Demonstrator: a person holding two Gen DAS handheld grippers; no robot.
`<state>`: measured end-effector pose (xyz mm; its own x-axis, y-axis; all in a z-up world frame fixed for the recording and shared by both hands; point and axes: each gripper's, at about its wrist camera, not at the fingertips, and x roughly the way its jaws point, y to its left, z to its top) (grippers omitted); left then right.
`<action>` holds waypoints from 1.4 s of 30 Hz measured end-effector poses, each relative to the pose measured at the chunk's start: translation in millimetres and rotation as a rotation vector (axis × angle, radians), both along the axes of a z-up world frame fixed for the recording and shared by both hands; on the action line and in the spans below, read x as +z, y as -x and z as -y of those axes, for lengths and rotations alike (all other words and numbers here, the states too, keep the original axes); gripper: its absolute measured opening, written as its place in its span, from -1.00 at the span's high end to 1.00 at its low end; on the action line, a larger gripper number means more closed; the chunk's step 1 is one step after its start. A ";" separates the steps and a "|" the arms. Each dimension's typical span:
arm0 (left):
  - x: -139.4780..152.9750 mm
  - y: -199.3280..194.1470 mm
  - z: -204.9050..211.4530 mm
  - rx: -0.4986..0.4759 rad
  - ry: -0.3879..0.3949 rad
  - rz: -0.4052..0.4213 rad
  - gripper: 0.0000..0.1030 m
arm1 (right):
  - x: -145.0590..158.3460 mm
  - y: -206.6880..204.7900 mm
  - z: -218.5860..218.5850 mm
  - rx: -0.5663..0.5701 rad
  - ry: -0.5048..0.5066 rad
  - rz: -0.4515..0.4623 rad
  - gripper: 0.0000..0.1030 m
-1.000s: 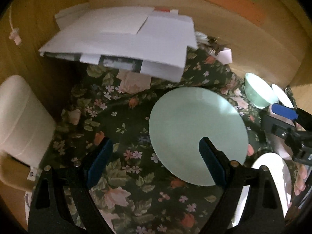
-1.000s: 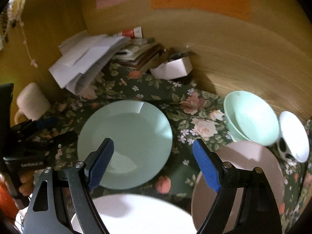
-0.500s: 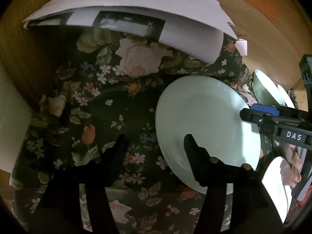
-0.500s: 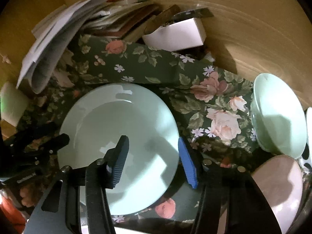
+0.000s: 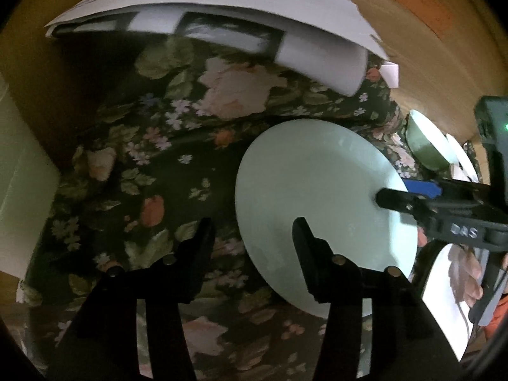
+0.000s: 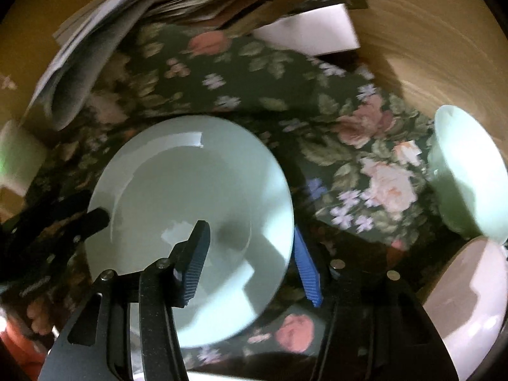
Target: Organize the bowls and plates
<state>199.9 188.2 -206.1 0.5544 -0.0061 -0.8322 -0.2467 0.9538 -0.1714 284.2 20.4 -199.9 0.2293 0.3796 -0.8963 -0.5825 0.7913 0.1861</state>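
On the floral-clothed worktop (image 6: 365, 146) the pale green plate (image 6: 190, 209) lies central, the right tool (image 6: 250, 247) half-open astride its three-o'clock rim, the left tool (image 5: 252, 238) closing astride its nine-o'clock rim, neither visibly gripping.

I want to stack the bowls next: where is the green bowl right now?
In the right wrist view the green bowl sits at the far right on the floral cloth, just above the pink plate, right of the green plate.

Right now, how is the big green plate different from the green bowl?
The green plate is wide and shallow; the green bowl is narrower and deep. The plate sits mid-cloth with both hand-held grippers straddling its edges; the bowl stands off to the right, untouched. Both are pale mint green, on the flowered cloth.
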 end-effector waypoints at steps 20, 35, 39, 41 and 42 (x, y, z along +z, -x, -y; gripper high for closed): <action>-9.5 -13.2 -2.0 -0.061 -0.011 -0.040 0.15 | -20.1 32.4 -22.8 0.072 0.006 0.015 0.09; 6.0 17.5 -1.4 -0.041 -0.028 0.001 0.17 | -1.6 40.6 -10.8 0.060 -0.060 0.037 0.32; 17.2 28.5 3.0 -0.043 -0.030 0.027 0.17 | 9.0 47.7 6.5 0.056 -0.084 0.062 0.32; 22.8 34.0 6.2 -0.047 -0.032 0.041 0.16 | 17.2 49.7 13.8 0.046 -0.105 0.064 0.32; 25.5 36.1 7.8 -0.051 -0.031 0.047 0.16 | 20.3 50.5 16.4 0.041 -0.112 0.068 0.32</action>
